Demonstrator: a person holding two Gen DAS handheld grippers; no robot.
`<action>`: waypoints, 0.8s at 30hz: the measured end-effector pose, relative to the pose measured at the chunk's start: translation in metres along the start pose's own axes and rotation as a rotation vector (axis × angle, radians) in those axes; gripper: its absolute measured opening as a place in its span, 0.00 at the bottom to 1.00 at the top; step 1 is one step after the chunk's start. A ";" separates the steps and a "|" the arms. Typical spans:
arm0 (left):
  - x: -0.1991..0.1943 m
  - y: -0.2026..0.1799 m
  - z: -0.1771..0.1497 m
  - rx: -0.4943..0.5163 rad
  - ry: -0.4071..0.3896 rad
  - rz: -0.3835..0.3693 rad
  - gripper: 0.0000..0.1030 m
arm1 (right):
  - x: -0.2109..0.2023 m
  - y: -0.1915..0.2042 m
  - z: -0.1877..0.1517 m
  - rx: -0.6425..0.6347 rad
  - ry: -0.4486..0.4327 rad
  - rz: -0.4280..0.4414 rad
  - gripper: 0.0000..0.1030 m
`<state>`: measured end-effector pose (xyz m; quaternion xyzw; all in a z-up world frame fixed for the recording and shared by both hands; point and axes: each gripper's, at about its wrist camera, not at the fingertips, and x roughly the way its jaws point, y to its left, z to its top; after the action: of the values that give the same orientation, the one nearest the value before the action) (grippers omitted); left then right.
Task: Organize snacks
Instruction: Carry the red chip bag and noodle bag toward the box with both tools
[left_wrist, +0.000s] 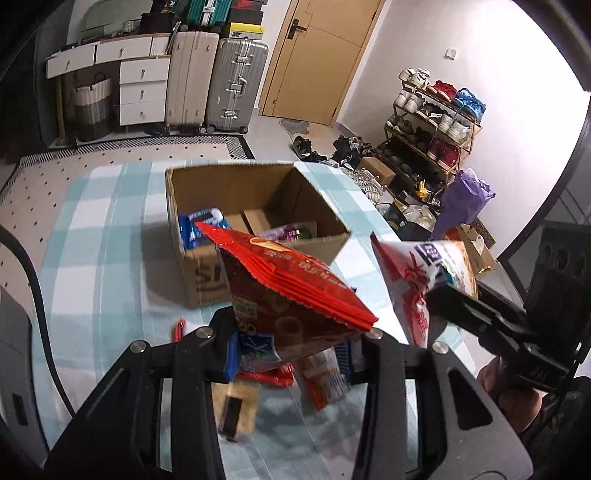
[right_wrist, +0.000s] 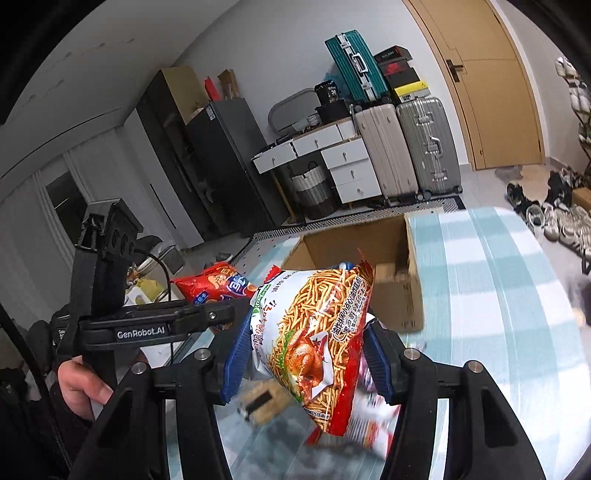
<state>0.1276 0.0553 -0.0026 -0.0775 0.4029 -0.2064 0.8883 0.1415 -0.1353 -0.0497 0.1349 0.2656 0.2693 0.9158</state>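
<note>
Left gripper (left_wrist: 295, 343) is clamped on my red snack bag (left_wrist: 291, 288), held above the table with the open cardboard box (left_wrist: 207, 269) just ahead. Right gripper (right_wrist: 306, 354) pinches the noodle snack bag (right_wrist: 314, 332); I want each carried fully past the box rim before letting go, one at a time.

Cardboard box (left_wrist: 236, 206): on the table (left_wrist: 92, 258), far of both grippers; packets inside. Chip bag (left_wrist: 295, 295): in left gripper (left_wrist: 295, 343), near of box. Noodle-snack bag (right_wrist: 314, 332): in right gripper (right_wrist: 306, 350), to the right. Loose packets (left_wrist: 325, 380): on table below. Suitcases (left_wrist: 218, 85): far, by wall.
</note>
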 end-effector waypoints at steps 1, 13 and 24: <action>-0.003 0.001 0.006 0.004 -0.005 0.003 0.36 | 0.003 -0.002 0.007 0.005 -0.002 0.001 0.55; 0.008 0.027 0.088 -0.016 0.008 0.009 0.36 | 0.031 -0.030 0.074 0.073 -0.032 0.026 0.55; 0.051 0.038 0.149 -0.059 0.041 0.026 0.35 | 0.063 -0.051 0.121 0.079 -0.011 0.009 0.55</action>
<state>0.2805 0.0634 0.0497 -0.0943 0.4279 -0.1845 0.8798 0.2754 -0.1540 0.0034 0.1738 0.2702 0.2621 0.9100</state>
